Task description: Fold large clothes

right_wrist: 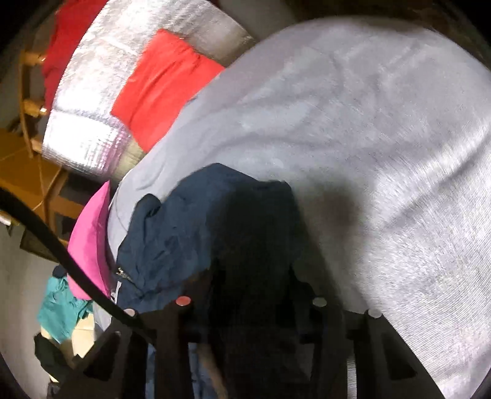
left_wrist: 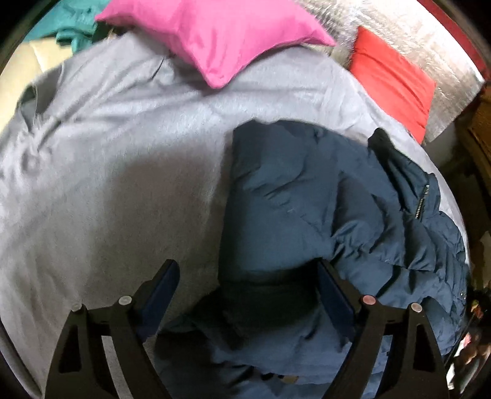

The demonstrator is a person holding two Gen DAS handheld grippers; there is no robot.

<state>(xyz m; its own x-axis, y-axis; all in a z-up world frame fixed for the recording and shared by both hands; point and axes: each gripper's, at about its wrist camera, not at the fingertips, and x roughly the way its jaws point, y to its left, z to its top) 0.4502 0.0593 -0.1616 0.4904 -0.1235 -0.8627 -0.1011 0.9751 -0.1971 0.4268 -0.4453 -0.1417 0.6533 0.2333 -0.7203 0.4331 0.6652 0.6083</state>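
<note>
A dark navy puffer jacket (left_wrist: 322,196) lies crumpled on the right part of a grey bed cover (left_wrist: 116,153). Its pocket zipper (left_wrist: 422,201) shows near the right edge. My left gripper (left_wrist: 248,273) is open, its jaws wide apart just above the jacket's near edge, holding nothing. In the right wrist view the jacket (right_wrist: 196,221) bunches up right in front of the camera. My right gripper (right_wrist: 251,294) sits in dark shadow with jacket fabric over and between its fingers; its grip is too dark to read.
A pink pillow (left_wrist: 214,33) and a red one (left_wrist: 396,79) lie at the far side of the bed against a silver foil sheet (left_wrist: 414,33). Teal clothing (left_wrist: 76,27) lies at the far left. A wooden chair (right_wrist: 30,172) stands beyond the bed.
</note>
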